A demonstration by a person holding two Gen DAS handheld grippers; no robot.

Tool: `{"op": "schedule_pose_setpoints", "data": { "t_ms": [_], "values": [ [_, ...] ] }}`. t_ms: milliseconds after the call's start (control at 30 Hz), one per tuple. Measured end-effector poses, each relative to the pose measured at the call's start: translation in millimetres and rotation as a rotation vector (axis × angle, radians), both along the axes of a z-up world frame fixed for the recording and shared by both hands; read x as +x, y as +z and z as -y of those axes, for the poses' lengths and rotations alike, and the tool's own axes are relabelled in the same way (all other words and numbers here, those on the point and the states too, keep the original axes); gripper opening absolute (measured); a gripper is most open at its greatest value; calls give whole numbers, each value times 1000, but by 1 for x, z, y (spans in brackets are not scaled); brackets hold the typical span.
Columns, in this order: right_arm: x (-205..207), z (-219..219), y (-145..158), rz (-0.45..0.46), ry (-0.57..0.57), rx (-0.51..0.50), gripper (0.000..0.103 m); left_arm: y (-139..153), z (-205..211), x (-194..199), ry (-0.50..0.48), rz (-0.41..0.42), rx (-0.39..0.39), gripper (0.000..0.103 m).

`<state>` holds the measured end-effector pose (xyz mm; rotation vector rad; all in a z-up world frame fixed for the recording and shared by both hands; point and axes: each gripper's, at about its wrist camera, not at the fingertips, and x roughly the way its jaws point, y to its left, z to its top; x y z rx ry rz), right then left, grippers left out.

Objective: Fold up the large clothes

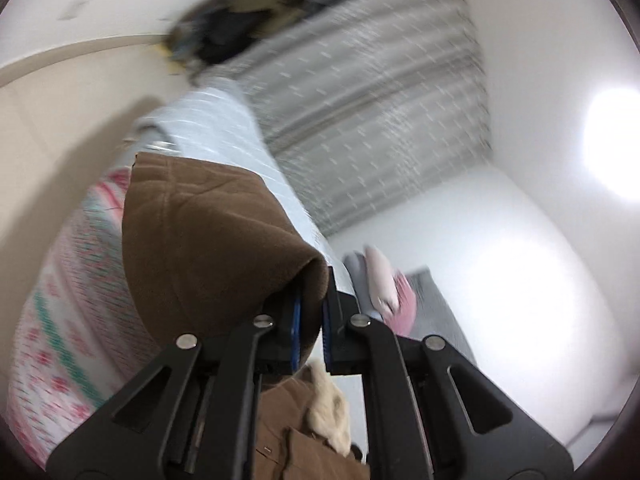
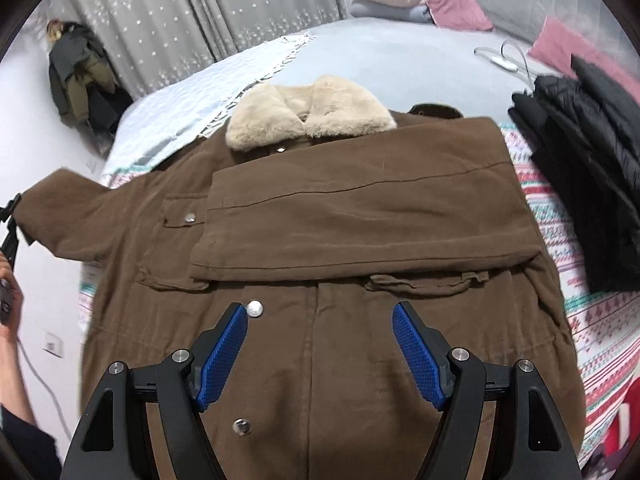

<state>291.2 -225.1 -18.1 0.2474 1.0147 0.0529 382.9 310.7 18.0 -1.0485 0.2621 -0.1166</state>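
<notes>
Brown cloth coat with cream fur collar (image 2: 312, 216) flat on patterned bedspread (image 2: 560, 216) | left gripper (image 1: 310, 320) fingers clamped on its sleeve cuff (image 1: 208, 240), 9 o'clock | right gripper (image 2: 320, 356) fingers apart above coat front, empty

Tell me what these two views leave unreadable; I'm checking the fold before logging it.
- Left wrist view: the brown coat sleeve covers the left tongs, hiding how much cloth they pinch.
- Left wrist view: the dark clothes pile and curtain are motion-blurred.
- Right wrist view: the coat's hem is cut off by the bottom edge, behind the open right tongs.
- Right wrist view: the black jacket runs off the right edge.
</notes>
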Motion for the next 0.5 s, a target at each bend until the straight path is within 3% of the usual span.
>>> {"op": "schedule_pose_setpoints", "data": {
  "t_ms": [233, 500],
  "values": [
    [-3, 25, 15, 28, -50, -1, 76, 40, 109, 20, -201, 33, 160, 9],
    [2, 45, 16, 44, -85, -29, 76, 21, 226, 43, -396, -37, 216, 9]
  ]
}}
